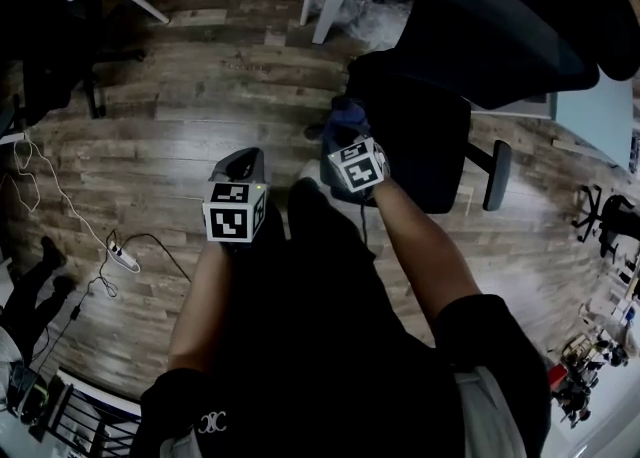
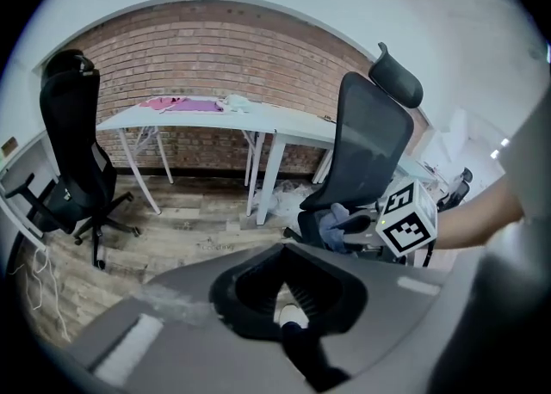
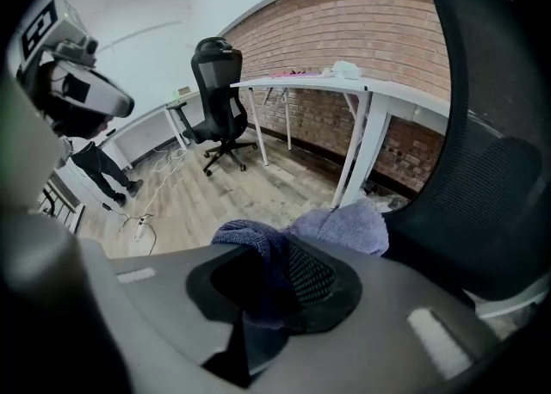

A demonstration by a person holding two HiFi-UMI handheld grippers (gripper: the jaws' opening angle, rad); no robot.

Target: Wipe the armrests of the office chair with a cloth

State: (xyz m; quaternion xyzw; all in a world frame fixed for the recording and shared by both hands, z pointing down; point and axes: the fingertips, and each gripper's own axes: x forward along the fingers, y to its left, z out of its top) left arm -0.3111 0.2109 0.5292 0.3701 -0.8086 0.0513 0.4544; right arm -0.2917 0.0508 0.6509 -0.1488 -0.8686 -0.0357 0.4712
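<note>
Cloth (image 3: 344, 224) sits bunched on the near armrest (image 2: 360, 222) of the chair (image 1: 500, 36), clenched in the right gripper (image 3: 275, 285). Left gripper (image 2: 288, 298) hangs beside the chair, jaws apart, empty. By my reading the wiping is just starting, and the chair's far armrest (image 1: 497, 174) is yet to be done.

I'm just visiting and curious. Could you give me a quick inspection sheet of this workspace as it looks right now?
Surface: wooden floor.
Job's things: black office chair; bluish cloth at its armrest.
Clutter: pink items on a white desk.
Grippers: right gripper shut on the cloth; left gripper slightly open, empty.
Cables: white cable and power strip on the floor.
Surroundings: brick wall, second black chair, a person standing.
</note>
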